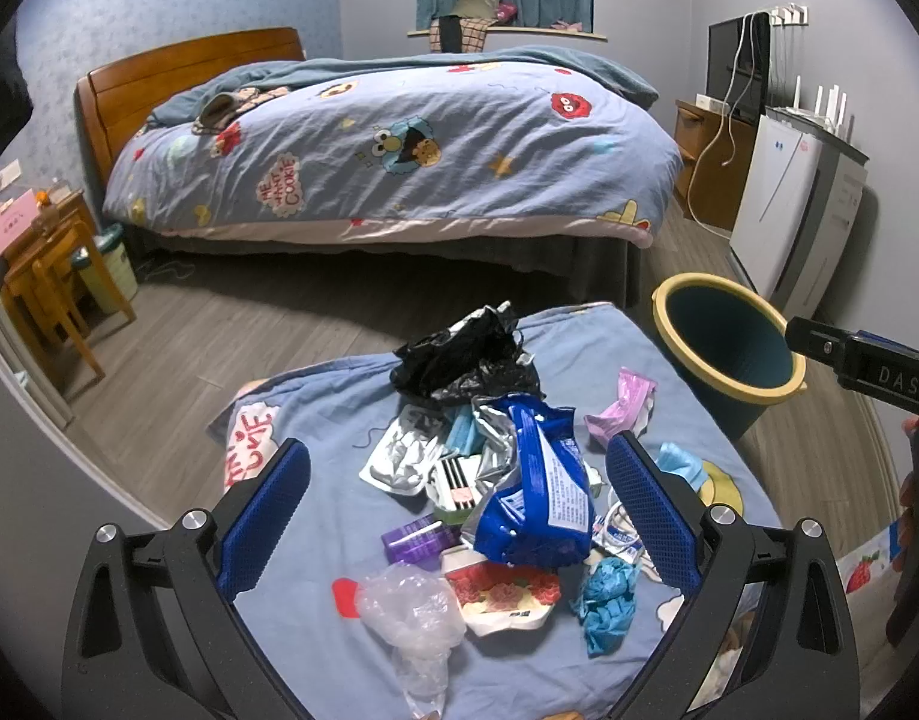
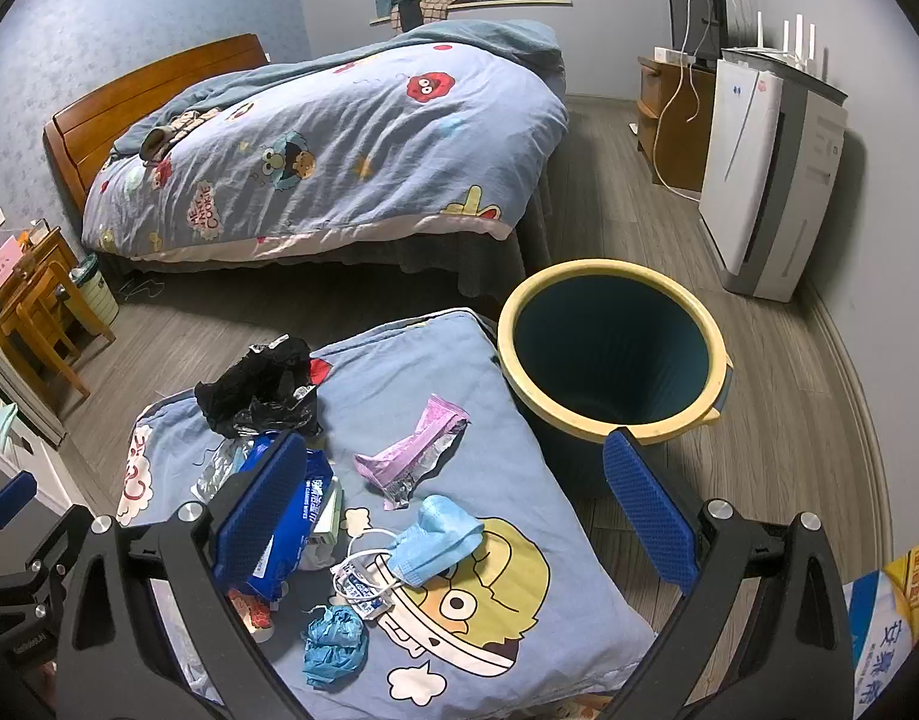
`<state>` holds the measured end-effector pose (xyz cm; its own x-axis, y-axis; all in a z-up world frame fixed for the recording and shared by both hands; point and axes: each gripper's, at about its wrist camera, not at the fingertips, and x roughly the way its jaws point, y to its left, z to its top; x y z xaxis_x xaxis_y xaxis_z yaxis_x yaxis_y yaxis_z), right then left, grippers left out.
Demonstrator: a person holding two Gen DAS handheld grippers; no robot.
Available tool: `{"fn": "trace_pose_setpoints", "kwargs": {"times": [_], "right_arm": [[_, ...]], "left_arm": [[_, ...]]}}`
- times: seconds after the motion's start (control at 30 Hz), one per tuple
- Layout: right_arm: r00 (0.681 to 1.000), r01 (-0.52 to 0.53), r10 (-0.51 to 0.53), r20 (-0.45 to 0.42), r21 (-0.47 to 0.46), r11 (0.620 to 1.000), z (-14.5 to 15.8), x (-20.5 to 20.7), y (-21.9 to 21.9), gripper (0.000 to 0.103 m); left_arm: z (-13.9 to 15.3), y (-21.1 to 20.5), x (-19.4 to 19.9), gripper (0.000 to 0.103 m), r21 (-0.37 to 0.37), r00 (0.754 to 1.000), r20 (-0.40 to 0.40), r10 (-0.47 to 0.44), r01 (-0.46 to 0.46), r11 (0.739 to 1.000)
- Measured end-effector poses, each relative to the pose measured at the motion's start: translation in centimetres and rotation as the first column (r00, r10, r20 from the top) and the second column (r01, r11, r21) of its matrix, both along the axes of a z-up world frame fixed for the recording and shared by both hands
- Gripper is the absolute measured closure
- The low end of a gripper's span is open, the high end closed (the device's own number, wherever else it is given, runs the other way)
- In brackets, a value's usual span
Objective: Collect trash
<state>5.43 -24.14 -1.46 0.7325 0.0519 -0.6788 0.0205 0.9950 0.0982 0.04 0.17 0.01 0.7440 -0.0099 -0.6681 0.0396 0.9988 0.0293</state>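
A pile of trash lies on a blue cartoon pillow (image 1: 315, 420): a blue snack bag (image 1: 537, 492), a black plastic bag (image 1: 465, 354), a pink wrapper (image 1: 621, 402), a clear plastic bag (image 1: 411, 606), a crumpled blue glove (image 1: 606, 594) and a blue face mask (image 2: 441, 534). My left gripper (image 1: 459, 516) is open, hovering over the blue snack bag. My right gripper (image 2: 453, 510) is open above the mask (image 2: 441, 534) and the pink wrapper (image 2: 411, 450). A teal bin with a yellow rim (image 2: 615, 354) stands empty right of the pillow (image 2: 519, 618).
A bed with a cartoon duvet (image 1: 399, 144) stands behind. A wooden chair (image 1: 51, 288) and a small bin (image 1: 108, 264) are at left. A white air purifier (image 2: 765, 180) and a wooden cabinet (image 2: 669, 120) stand at right. Grey wood floor (image 2: 789, 420) surrounds the pillow.
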Motion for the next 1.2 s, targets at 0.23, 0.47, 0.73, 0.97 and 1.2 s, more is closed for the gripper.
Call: {"fn": "trace_pose_setpoints", "kwargs": {"times": [0.23, 0.47, 0.73, 0.97, 1.2], "right_arm": [[1.000, 0.000, 0.000, -0.002, 0.000, 1.000, -0.05, 0.04, -0.02, 0.006], [1.000, 0.000, 0.000, -0.003, 0.002, 1.000, -0.07, 0.05, -0.04, 0.006], [1.000, 0.001, -0.001, -0.003, 0.002, 1.000, -0.10, 0.08, -0.05, 0.006], [1.000, 0.000, 0.000, -0.005, 0.004, 1.000, -0.14, 0.14, -0.08, 0.006], [0.999, 0.028, -0.026, -0.034, 0.060, 0.998, -0.38, -0.08, -0.77, 0.006]], "left_arm": [[0.00, 0.01, 0.01, 0.005, 0.001, 1.000, -0.001, 0.000, 0.000, 1.000], [-0.01, 0.01, 0.03, 0.005, 0.001, 1.000, -0.001, 0.000, 0.000, 1.000], [0.00, -0.01, 0.02, 0.005, 0.001, 1.000, -0.002, 0.000, 0.000, 1.000], [-0.02, 0.00, 0.04, 0.005, 0.001, 1.000, -0.003, 0.000, 0.000, 1.000], [0.49, -0.24, 0.07, 0.005, 0.002, 1.000, -0.010, 0.000, 0.000, 1.000]]}}
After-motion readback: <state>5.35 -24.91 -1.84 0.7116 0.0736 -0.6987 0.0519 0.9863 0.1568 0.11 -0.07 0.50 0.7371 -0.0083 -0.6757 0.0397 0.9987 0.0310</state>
